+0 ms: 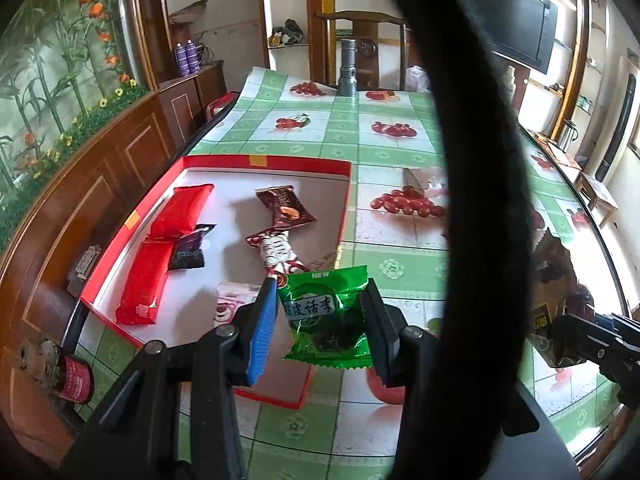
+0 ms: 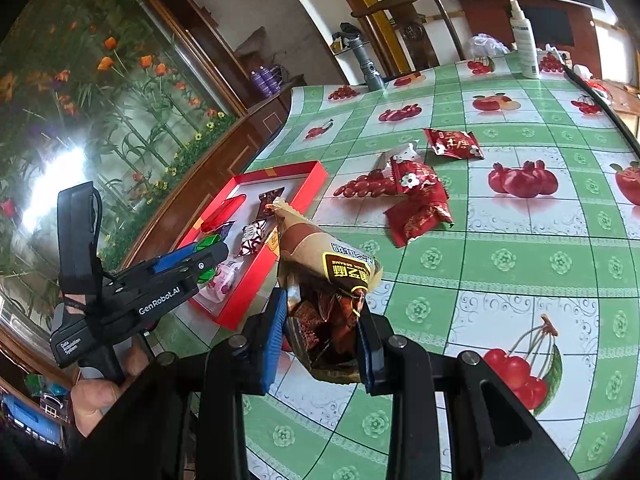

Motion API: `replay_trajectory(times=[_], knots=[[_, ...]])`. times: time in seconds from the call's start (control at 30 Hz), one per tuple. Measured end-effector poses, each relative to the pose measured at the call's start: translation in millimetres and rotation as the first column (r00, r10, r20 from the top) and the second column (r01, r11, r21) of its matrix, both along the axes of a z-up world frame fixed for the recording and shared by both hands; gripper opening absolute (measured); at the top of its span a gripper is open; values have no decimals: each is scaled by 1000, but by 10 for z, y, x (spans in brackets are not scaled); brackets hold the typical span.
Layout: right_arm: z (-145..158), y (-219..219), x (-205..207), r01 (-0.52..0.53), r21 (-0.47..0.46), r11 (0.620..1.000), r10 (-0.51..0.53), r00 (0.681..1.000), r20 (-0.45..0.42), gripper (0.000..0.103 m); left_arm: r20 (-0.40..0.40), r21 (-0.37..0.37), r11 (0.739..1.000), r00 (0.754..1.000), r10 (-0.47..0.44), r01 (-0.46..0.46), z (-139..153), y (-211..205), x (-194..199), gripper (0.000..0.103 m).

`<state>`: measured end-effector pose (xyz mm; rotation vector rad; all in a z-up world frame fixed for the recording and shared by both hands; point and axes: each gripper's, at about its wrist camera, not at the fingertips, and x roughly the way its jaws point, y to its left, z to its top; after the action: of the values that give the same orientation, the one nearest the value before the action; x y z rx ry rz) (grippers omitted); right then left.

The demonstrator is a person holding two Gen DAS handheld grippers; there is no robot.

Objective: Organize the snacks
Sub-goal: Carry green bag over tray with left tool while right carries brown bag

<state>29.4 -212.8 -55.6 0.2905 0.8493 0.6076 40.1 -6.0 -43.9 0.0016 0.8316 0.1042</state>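
My left gripper [image 1: 320, 312] is shut on a green snack packet [image 1: 326, 312], held above the near right corner of the red tray [image 1: 264, 162]. The tray's white floor holds two red packets [image 1: 182, 210], a small black packet [image 1: 188, 250], a brown packet [image 1: 286, 208], a red-and-white packet [image 1: 276, 250] and a pink packet [image 1: 232, 300]. My right gripper [image 2: 322, 320] is shut on a brown sesame snack bag [image 2: 328, 268], held above the table to the right of the tray [image 2: 316, 176]. The left gripper [image 2: 192, 258] shows at the left of the right wrist view, with a hand beneath it.
Several red packets [image 2: 420, 200] lie loose on the green fruit-print tablecloth [image 2: 520, 264] beyond the right gripper. A grey flashlight [image 1: 347, 68], a white spray bottle [image 2: 526, 40] and a wooden chair [image 1: 366, 46] stand at the far edge. A black strap [image 1: 476, 160] crosses the left wrist view.
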Motion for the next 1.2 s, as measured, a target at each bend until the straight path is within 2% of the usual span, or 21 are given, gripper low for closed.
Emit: replay_trajectory(times=[0.57,0.83,1.2], knots=[[28,669,378,-112,-16,994,112,994,5,30,-30,-50,984,985,169,-170,-111,846,76,43],[66,1176,682,-168,-19,986,168,986,14,30,-55,-57,981,982,182,-185,-214,1016,187,43],[-140,1816,1365,-155,-135,979,156,988,-1,31,-75,-80,982,984,163,-169,-258,1213,618,43]])
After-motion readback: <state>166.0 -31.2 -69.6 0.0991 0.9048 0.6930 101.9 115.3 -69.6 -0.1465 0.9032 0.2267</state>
